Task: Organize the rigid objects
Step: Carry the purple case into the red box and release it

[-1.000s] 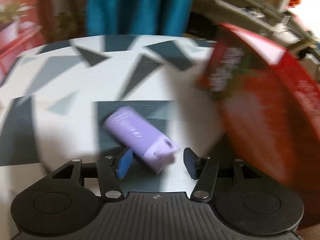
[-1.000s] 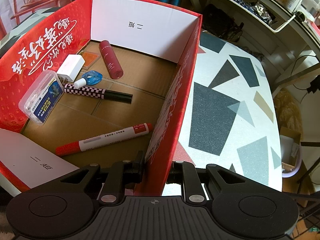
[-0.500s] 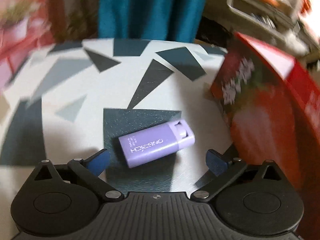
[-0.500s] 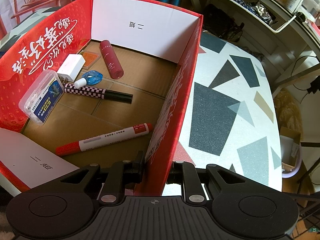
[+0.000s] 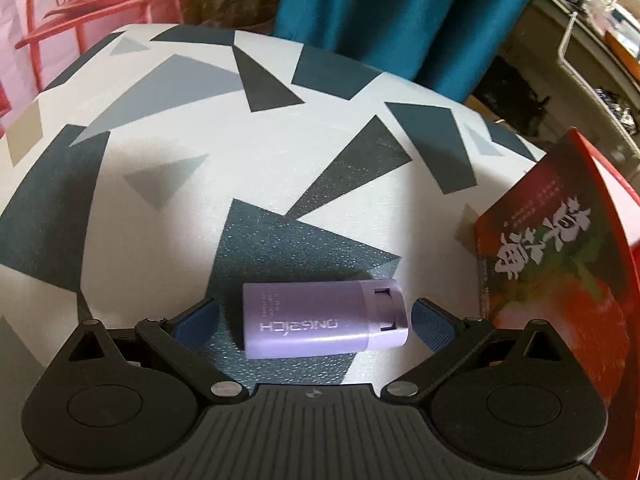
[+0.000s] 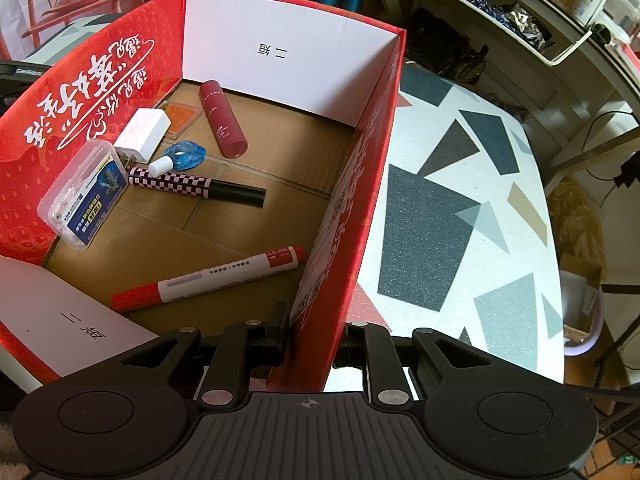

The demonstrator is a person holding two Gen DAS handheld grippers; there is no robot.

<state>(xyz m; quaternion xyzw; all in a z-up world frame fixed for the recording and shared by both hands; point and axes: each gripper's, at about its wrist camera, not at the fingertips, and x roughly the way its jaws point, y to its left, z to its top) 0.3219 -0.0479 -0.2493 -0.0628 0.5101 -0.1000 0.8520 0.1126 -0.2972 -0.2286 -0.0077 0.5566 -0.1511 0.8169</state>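
Note:
A small purple case (image 5: 324, 318) lies flat on the patterned table (image 5: 168, 152), lengthwise between the blue pads of my left gripper (image 5: 316, 322). That gripper stands open wide, with neither pad touching the case. In the right wrist view my right gripper (image 6: 311, 340) is shut on the near right wall of the red cardboard box (image 6: 352, 184). Inside the box lie a red marker (image 6: 212, 278), a checkered pen (image 6: 196, 186), a dark red tube (image 6: 222, 120), a white charger (image 6: 142, 134), a blue dropper bottle (image 6: 182, 156) and a clear plastic case (image 6: 86, 192).
The red box (image 5: 560, 264) stands to the right of the purple case in the left wrist view. A teal curtain (image 5: 400, 12) hangs behind the table. A white wire shelf (image 6: 520, 12) with clutter lies beyond the table's far edge.
My left gripper has opened wide and rolled, so the purple case now lies level between its pads, clear of both. The right gripper and the box have not moved.

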